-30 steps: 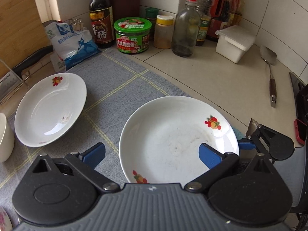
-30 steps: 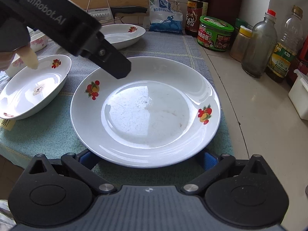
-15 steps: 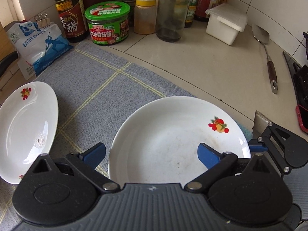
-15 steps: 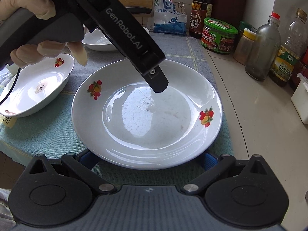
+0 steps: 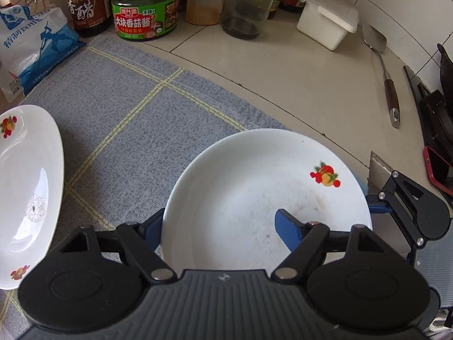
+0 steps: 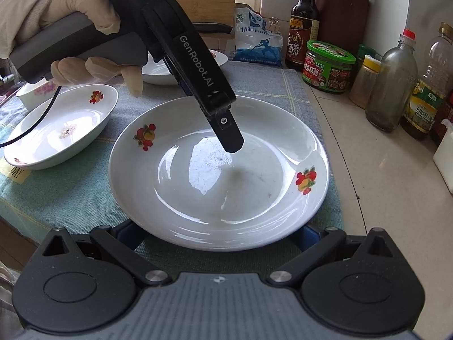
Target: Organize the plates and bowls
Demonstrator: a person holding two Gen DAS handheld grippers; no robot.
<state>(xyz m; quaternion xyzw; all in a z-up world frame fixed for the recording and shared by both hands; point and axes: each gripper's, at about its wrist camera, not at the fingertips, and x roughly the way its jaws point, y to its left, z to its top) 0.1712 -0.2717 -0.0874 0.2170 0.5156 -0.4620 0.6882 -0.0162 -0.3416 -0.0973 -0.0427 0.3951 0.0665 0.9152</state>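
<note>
A large white plate [image 5: 254, 198] [image 6: 220, 175] with fruit motifs lies on the grey cloth [image 5: 136, 119]. My left gripper [image 5: 220, 223] straddles its rim and its jaws are closing. One blue finger is outside the rim and the other is inside the well; the pads are clear of the plate. In the right wrist view, one of its fingers [image 6: 226, 133] hangs over the plate's middle, held by a gloved hand [image 6: 70, 22]. My right gripper [image 6: 218, 232] stands open, both fingers half hidden under the plate's near rim.
An oval dish [image 5: 28, 198] [image 6: 62, 130] lies left of the plate, with another plate [image 6: 158, 70] and a small flowered bowl [image 6: 31, 93] behind. Along the tiled wall stand bottles, a green jar [image 5: 145, 5], a salt bag [image 5: 31, 48] and a white box [image 5: 328, 22]. A spatula [image 5: 388, 85] lies to the right.
My left gripper has come down and across over the big plate, and its jaws have narrowed around the rim. The right gripper and the plate have stayed put.
</note>
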